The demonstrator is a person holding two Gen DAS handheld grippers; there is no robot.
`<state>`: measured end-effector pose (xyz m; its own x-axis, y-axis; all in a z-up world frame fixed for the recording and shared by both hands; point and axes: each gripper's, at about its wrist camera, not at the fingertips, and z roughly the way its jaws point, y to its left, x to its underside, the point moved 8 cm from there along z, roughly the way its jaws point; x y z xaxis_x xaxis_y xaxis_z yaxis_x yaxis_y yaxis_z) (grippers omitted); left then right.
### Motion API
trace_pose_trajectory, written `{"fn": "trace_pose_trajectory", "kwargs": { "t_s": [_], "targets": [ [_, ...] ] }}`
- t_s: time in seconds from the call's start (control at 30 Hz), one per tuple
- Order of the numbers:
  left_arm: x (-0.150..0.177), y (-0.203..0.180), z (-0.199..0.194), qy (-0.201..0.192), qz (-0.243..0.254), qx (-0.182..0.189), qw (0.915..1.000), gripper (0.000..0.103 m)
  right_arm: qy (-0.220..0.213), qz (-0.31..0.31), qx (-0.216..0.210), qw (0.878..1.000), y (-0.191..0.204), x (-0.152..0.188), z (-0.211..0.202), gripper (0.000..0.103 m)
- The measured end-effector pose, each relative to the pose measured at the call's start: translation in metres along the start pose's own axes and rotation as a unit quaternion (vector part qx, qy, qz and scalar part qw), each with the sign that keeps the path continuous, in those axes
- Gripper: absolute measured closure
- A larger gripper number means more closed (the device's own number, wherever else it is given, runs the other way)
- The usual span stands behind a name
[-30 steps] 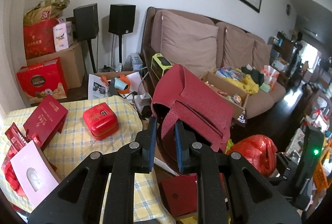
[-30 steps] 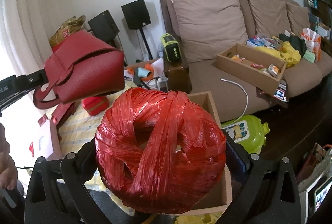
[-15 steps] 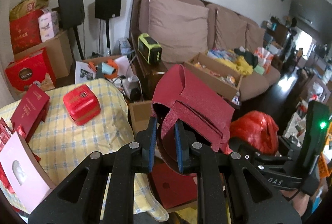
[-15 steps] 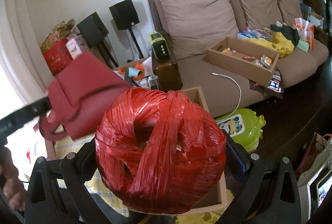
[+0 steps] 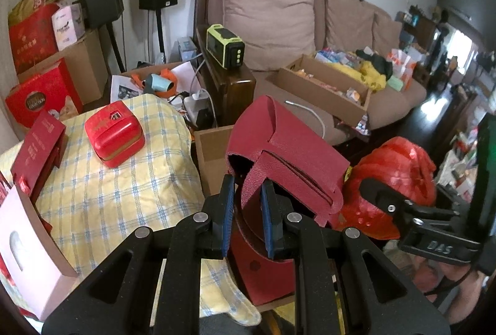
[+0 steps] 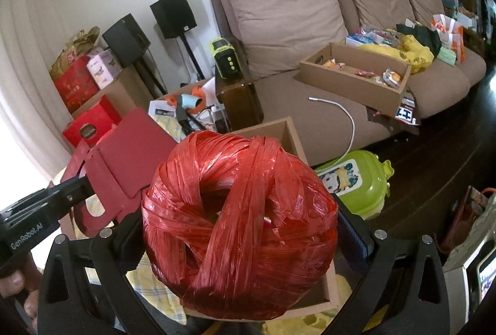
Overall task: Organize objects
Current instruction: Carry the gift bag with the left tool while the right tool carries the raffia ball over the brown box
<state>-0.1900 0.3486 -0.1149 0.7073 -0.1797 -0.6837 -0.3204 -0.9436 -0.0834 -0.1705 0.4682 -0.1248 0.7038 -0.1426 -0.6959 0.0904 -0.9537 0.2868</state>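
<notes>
Both hands loaded, nothing deposited yet from this pair.

Left gripper (image 5: pixel 245 211): fingers clenched on a strap or flap of the dark red leather pouch (image 5: pixel 288 161). The pouch hangs in the air just right of the bench (image 5: pixel 108 198) edge, above the open cardboard box (image 5: pixel 214 155). A second flat red piece shows lower down between the fingers; whether it is part of the pouch or something already lying in the box, cannot tell.

Right gripper (image 6: pixel 245 242): fingers spread wide and grasping the ball of red plastic twine (image 6: pixel 238 226) by its two sides. The ball sits over the near part of the same box (image 6: pixel 291 133), whose far wall and inner corner show behind it. The pouch (image 6: pixel 124 167) is just left of the ball in this view, the two close but apparently not touching.

Progress, judged: mid-task. Both items look staged above the box; release is the step in hand for each. Box interior is mostly hidden by the ball, so the amount already stowed cannot be read.

Still out on the yellow checked bench: red tin (image 5: pixel 114 133) at the far side, a dark red flat box (image 5: pixel 37 149) at left, a pink card sleeve (image 5: pixel 28 242) at near left. Judged as remaining work, though the task sentence does not say which things belong where.
</notes>
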Motion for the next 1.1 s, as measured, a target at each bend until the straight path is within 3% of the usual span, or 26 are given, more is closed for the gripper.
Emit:
{"fn": "trace_pose_trajectory", "kwargs": {
  "t_s": [0.33,0.6,1.1],
  "targets": [
    [0.011,-0.005,0.024,0.016,0.029,-0.021,0.9992,0.088,0.022,0.001,0.001,1.0,-0.005,0.01,0.016,0.001],
    [0.033,-0.001,0.053,0.045,0.02,-0.018,0.9986,0.088,0.049,0.015,0.023,0.998,-0.027,0.028,0.042,0.001],
    [0.027,0.014,0.098,0.058,0.004,-0.042,0.9974,0.088,0.086,0.026,0.021,0.996,-0.031,0.053,0.072,0.001]
  ]
}}
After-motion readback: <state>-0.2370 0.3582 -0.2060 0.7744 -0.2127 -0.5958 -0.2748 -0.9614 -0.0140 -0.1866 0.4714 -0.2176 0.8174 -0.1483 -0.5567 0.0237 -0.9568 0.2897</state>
